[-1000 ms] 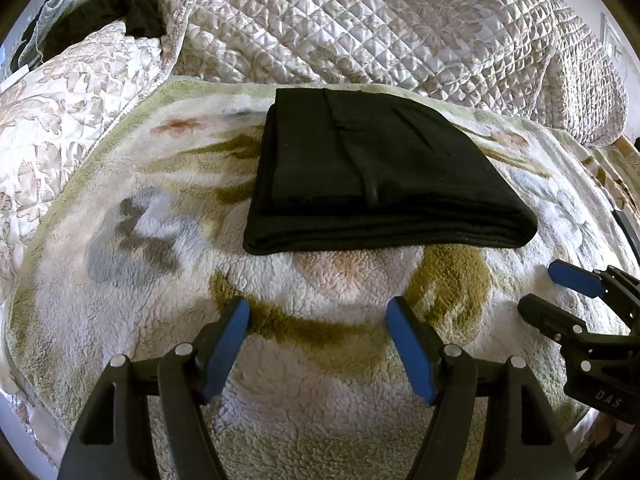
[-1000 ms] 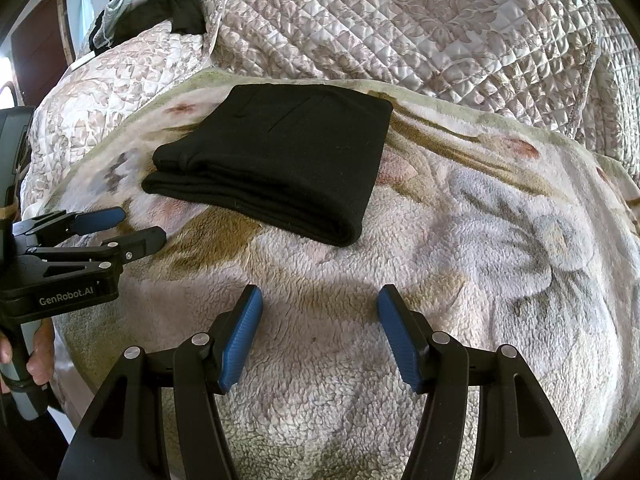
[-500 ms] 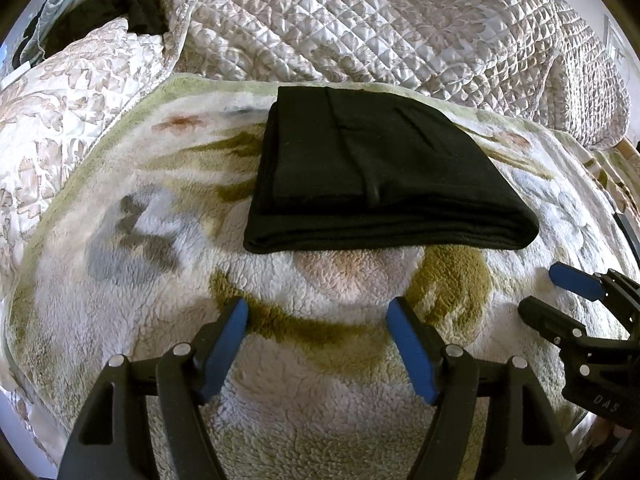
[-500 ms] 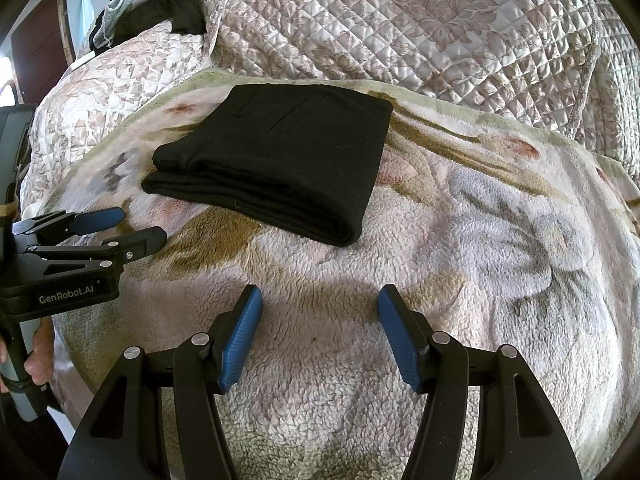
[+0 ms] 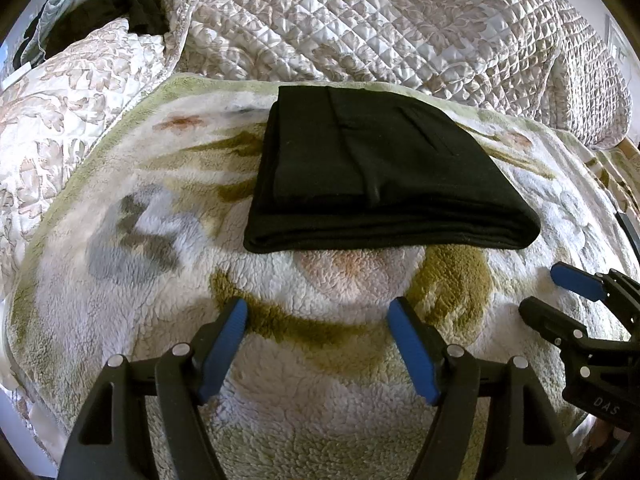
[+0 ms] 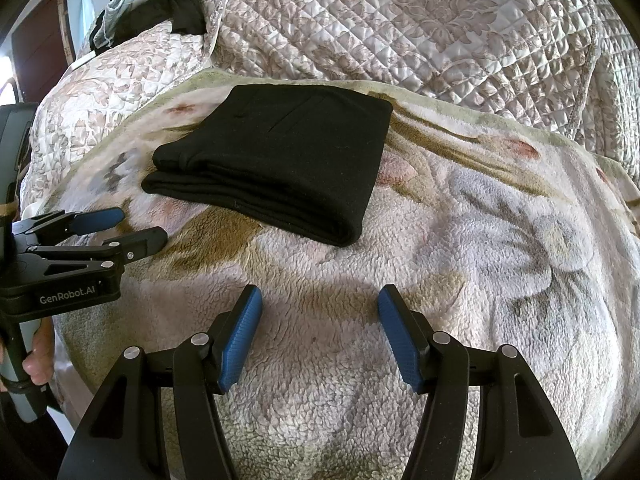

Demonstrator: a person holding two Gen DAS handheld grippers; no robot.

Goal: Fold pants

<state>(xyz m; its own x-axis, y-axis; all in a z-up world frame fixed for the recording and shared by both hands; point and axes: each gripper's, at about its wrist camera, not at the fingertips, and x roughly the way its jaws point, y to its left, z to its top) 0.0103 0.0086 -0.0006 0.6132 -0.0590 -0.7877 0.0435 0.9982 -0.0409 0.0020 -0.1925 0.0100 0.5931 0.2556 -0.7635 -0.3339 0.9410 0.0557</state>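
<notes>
bed: fuzzy floral blanket
pants: frame centre, folded, nothing's moved lately, looks done
left tongs: released
right tongs: released

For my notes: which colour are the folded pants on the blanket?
The pants are plain black, without any pattern; the left wrist view shows it best.

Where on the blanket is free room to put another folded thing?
Right of the pants, the blanket is bare up to the quilt. A bare strip also lies between the pants and both open grippers: left gripper, right gripper. Left of the pants is a narrower patch.
</notes>
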